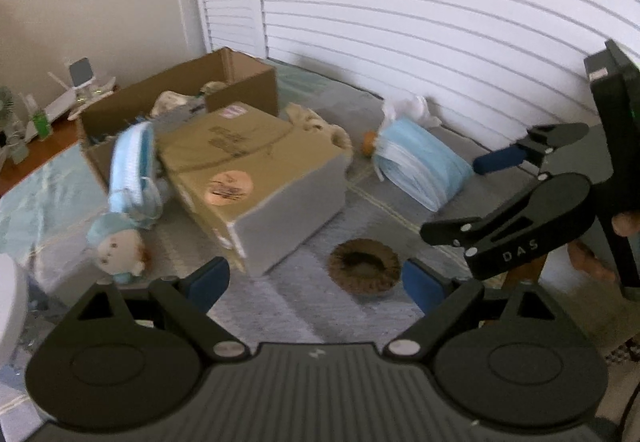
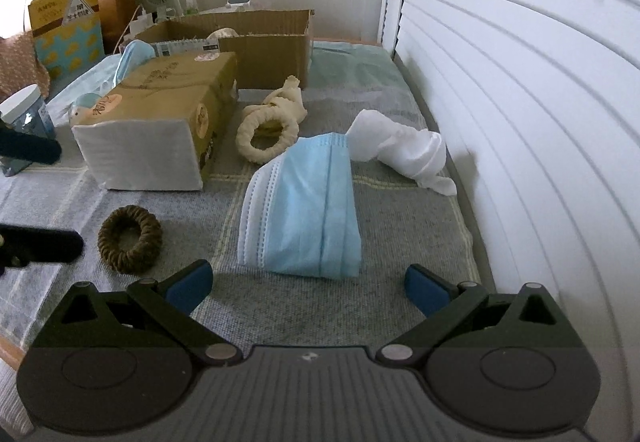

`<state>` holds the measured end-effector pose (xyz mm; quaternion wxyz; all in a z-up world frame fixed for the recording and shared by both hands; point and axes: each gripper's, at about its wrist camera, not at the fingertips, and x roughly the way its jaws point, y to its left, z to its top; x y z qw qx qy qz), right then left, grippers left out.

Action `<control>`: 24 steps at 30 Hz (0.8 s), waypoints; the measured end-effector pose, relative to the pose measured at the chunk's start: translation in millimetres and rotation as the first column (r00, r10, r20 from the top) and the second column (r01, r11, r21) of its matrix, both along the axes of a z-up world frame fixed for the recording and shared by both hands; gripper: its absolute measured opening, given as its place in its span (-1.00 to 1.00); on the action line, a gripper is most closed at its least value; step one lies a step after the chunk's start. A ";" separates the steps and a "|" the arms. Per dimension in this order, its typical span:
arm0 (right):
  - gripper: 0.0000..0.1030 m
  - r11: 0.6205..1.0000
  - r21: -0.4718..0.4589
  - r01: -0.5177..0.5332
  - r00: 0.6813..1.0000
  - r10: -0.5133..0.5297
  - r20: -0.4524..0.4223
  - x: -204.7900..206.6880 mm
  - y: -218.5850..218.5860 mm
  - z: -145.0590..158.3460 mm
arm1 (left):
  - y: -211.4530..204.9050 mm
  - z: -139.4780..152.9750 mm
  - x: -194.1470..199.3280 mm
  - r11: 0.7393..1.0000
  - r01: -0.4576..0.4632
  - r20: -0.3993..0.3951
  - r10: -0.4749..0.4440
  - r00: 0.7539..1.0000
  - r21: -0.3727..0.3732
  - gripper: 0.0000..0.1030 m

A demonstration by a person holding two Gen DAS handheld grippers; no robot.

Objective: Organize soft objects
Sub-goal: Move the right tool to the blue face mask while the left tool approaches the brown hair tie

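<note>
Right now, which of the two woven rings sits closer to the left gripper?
The dark brown ring, lying alone just ahead of the open left gripper. The cream ring lies farther off, beside the tissue pack.

left gripper (image 1: 316, 282) open above brown ring (image 1: 363, 266), beside tissue pack (image 1: 256, 177).

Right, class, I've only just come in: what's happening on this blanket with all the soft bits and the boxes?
A person is tidying soft things with a hand-held gripper in each hand. Both are open and hold nothing. The left hand-held gripper hovers near the brown ring; the right hand-held gripper faces the stack of blue masks. A cream ring and white cloth lie loose, and an open cardboard box waits behind.
</note>
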<state>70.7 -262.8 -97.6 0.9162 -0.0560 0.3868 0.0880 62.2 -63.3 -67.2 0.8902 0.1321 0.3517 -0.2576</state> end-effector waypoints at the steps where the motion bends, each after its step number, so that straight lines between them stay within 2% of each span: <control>1: 1.00 1.000 0.002 -0.002 1.000 0.002 0.009 -1.2 -0.5 -0.7 | -2.6 -2.6 0.2 1.000 0.009 -0.003 -0.009 1.000 0.002 0.78; 8: 1.00 1.000 0.011 -0.012 0.999 0.012 0.049 -6.0 -2.9 -3.6 | -14.3 -12.1 3.5 0.999 0.047 0.003 -0.047 0.999 0.016 0.55; 12: 1.00 1.000 0.013 -0.014 0.998 0.014 0.060 -7.4 -3.4 -4.3 | -19.7 -17.7 6.9 0.998 0.062 -0.012 -0.062 0.998 0.015 0.36; 17: 1.00 1.000 0.013 -0.017 0.998 0.016 0.065 -8.6 -3.9 -4.6 | -21.5 -22.9 10.8 0.998 0.063 -0.039 -0.063 0.997 -0.007 0.25; 20: 1.00 1.000 0.013 -0.016 0.998 0.015 0.066 -9.3 -4.1 -4.7 | -22.0 -23.4 10.9 0.997 0.069 -0.042 -0.070 0.997 -0.022 0.11; 22: 1.00 1.000 0.013 -0.016 0.998 0.015 0.068 -9.7 -4.1 -4.8 | -22.8 -23.6 11.0 0.996 0.079 -0.045 -0.081 0.996 -0.037 -0.12; 24: 1.00 1.000 0.014 -0.015 0.997 0.014 0.072 -10.1 -4.1 -5.1 | -24.0 -22.7 10.1 0.996 0.086 -0.036 -0.087 0.996 -0.034 -0.19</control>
